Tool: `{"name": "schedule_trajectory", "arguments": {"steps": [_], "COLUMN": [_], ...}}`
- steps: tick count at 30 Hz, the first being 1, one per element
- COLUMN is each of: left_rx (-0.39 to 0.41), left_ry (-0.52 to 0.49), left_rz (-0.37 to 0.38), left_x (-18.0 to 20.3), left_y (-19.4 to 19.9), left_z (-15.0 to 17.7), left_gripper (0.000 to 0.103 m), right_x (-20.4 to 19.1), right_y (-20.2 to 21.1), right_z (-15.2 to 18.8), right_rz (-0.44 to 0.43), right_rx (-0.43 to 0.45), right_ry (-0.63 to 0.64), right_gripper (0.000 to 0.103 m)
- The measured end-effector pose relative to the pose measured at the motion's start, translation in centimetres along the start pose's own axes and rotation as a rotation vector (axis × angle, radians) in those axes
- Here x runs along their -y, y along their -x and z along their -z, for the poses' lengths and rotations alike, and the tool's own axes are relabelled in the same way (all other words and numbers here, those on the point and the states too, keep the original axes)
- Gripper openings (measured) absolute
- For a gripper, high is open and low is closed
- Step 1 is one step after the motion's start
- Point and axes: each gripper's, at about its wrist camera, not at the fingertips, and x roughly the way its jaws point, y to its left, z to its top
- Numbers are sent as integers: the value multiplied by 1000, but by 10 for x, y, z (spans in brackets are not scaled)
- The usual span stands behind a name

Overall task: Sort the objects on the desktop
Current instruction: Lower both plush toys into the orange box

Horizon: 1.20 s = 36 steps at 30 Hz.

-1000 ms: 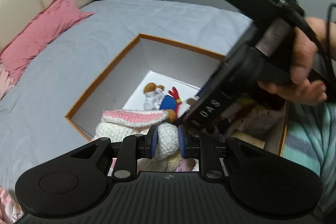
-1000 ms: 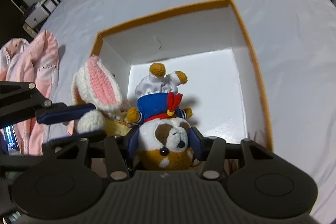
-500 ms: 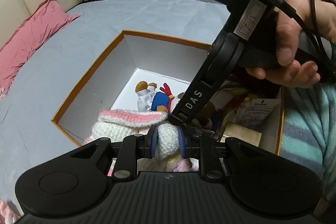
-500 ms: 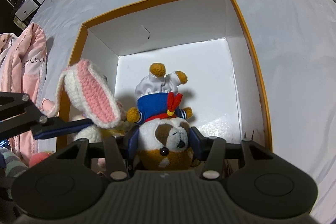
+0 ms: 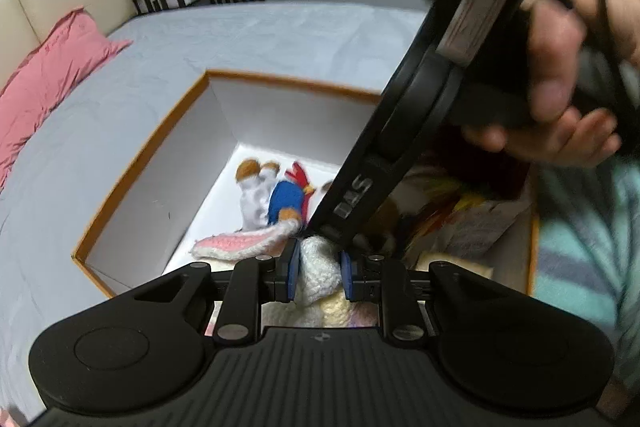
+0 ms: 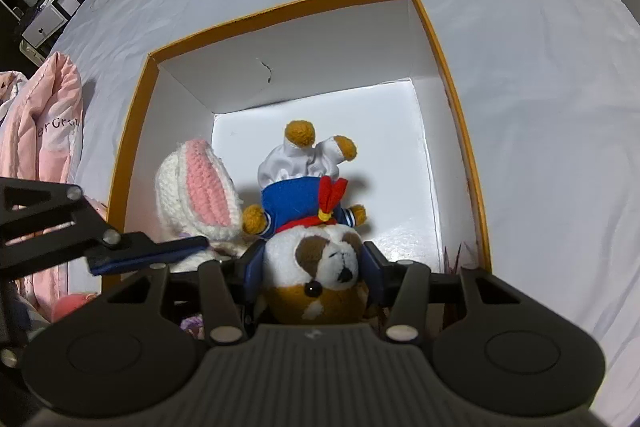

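**Plush toys held over the sorting box**

Plush dog (image 6: 320, 275), head nearest the camera and feet pointing away, is clenched at the head by the right gripper (image 6: 313, 273), its jaws set wide round it. Crocheted rabbit (image 5: 320, 267) is pinched in the left gripper (image 5: 319, 275), jaws narrow, one pink-lined ear drooping forward. Both hang within the orange-rimmed box (image 6: 436, 39), presumably for release onto its white floor. The box rests on a grey-sheeted bed (image 6: 540, 107).
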Motion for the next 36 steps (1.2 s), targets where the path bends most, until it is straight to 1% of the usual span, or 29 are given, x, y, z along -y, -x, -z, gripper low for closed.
{"name": "schedule_trajectory", "arguments": {"steps": [3, 5, 8, 12, 17, 19, 23, 25, 28, 30, 31, 32, 33, 36], "left_rx": [-38, -46, -61, -69, -82, -86, -85, -82, -79, -80, -80, -82, -84, -88], "left_ry": [27, 32, 22, 31, 32, 44, 54, 51, 48, 53, 55, 56, 55, 49], "left_rz": [8, 18, -2, -1, 4, 6, 10, 13, 19, 24, 25, 27, 28, 30], "left_x": [-8, -10, -10, -14, -14, -15, -16, -17, -17, -18, -18, -20, -19, -17], "left_y": [-7, -7, -7, -8, -6, -6, -4, -5, -4, -4, -4, -5, -6, -6], "left_z": [10, 16, 21, 24, 23, 24, 25, 24, 26, 26, 26, 25, 25, 24], "left_gripper": [24, 24, 24, 24, 24, 24, 24, 24, 24, 24, 24, 24, 24, 24], "right_x": [0, 3, 6, 8, 6, 5, 3, 2, 1, 1, 1, 1, 1, 4], "right_y": [-2, -5, -10, -19, -28, -29, -27, -21, -11, -6, -6, -9, -12, -14], "right_z": [0, 1, 0, -1, -2, -1, 1, 3, 5, 8, 9, 9, 10, 9], "right_rz": [-3, -17, -43, -69, -74, -75, -48, -37, -43, -49, -47, -45, -30, -53], "right_rx": [-9, -22, -39, -61, -87, -104, -115, -107, -89, -78, -82, -93, -94, -84], "right_ry": [7, -4, -28, -51, -50, -43, -11, 16, 45, 55, 58, 58, 53, 24], "right_gripper": [53, 53, 53, 53, 56, 58, 60, 61, 62, 60, 53, 43, 42, 40]}}
